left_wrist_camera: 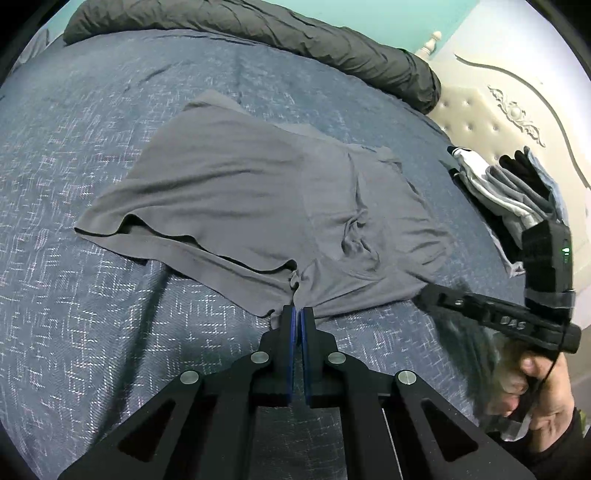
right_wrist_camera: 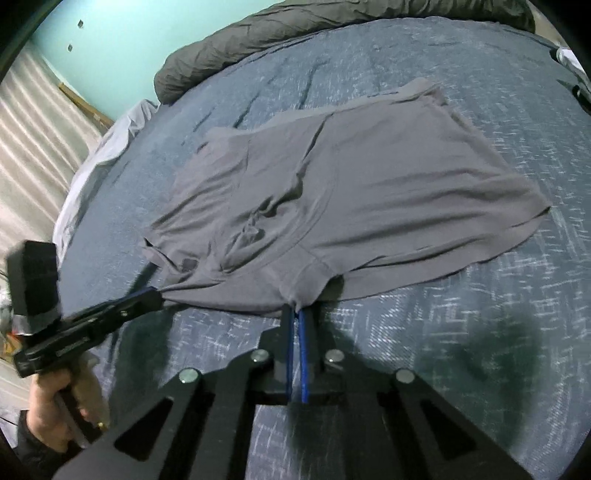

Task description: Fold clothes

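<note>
Left wrist view: left claw [left_wrist_camera: 297, 314] clamped on near hem of grey shorts [left_wrist_camera: 258, 192]; garment spread flat on bed [left_wrist_camera: 92, 129] ahead of claw, unfolded. Folded pile [left_wrist_camera: 517, 192] far right of claw: earlier items apparently done.

Right wrist view: right claw [right_wrist_camera: 297, 308] pinching same hem at crotch; left claw at left corner. First fold not yet made.

My black grippers [left_wrist_camera: 297, 314] with blue pads [left_wrist_camera: 293, 325], grey shorts [left_wrist_camera: 236, 192], blue white-flecked bedspread [left_wrist_camera: 92, 332], dark grey duvet [left_wrist_camera: 258, 26], turquoise wall [right_wrist_camera: 129, 33].
</note>
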Demonstrator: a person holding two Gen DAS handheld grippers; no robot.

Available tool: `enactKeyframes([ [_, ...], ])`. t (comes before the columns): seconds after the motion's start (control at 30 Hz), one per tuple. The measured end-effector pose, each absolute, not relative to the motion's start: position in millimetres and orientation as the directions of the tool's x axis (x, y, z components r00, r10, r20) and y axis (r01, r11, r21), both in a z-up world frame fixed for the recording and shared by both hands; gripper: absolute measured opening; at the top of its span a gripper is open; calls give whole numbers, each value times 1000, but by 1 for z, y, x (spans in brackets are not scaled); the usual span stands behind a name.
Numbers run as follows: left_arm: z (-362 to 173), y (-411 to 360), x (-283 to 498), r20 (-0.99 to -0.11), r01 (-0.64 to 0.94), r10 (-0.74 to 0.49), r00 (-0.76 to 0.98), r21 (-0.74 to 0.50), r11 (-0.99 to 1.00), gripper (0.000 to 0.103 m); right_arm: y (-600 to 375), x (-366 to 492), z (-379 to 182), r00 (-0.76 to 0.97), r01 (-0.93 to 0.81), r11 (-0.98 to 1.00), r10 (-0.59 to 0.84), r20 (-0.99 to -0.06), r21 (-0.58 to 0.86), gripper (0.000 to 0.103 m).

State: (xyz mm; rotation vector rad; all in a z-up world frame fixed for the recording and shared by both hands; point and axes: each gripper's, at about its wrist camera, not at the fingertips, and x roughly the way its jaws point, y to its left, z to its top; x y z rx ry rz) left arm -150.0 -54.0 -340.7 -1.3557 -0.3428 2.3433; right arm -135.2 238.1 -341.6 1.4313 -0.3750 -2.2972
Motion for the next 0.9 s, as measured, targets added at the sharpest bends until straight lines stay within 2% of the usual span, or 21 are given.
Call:
enactKeyframes([
  [0.23, -339, -54, -147, -767, -236, 470, -437, -407, -882, 3, 254, -133, -316, -391, 210, -830, -555, -734, 517, 2],
  [0.33, -343, -51, -148, -779, -239, 465, -420, -400, -885, 3, 245, -136, -330, -324, 228, -833, -552, -768, 503, 2],
  [0.4, -345, -49, -148, -786, -243, 463, -410, -395, -886, 3, 240, -137, -341, -305, 223, -866, -497, -812, 447, 2],
  [0.63, -349, -47, -149, -803, -251, 450, -391, -377, -891, 3, 246, -140, -346, -295, 175, -863, -505, -811, 473, 3],
  [0.73, -351, -50, -149, -806, -242, 447, -389, -379, -893, 3, 256, -142, -348, -311, 123, -851, -522, -794, 511, 10],
  [0.8, -351, -51, -149, -807, -239, 445, -388, -378, -894, 4, 261, -143, -348, -325, 101, -833, -544, -774, 544, 21],
  [0.9, -351, -50, -149, -813, -242, 441, -380, -373, -896, 4, 257, -143, -348, -328, 112, -815, -571, -753, 569, 23],
])
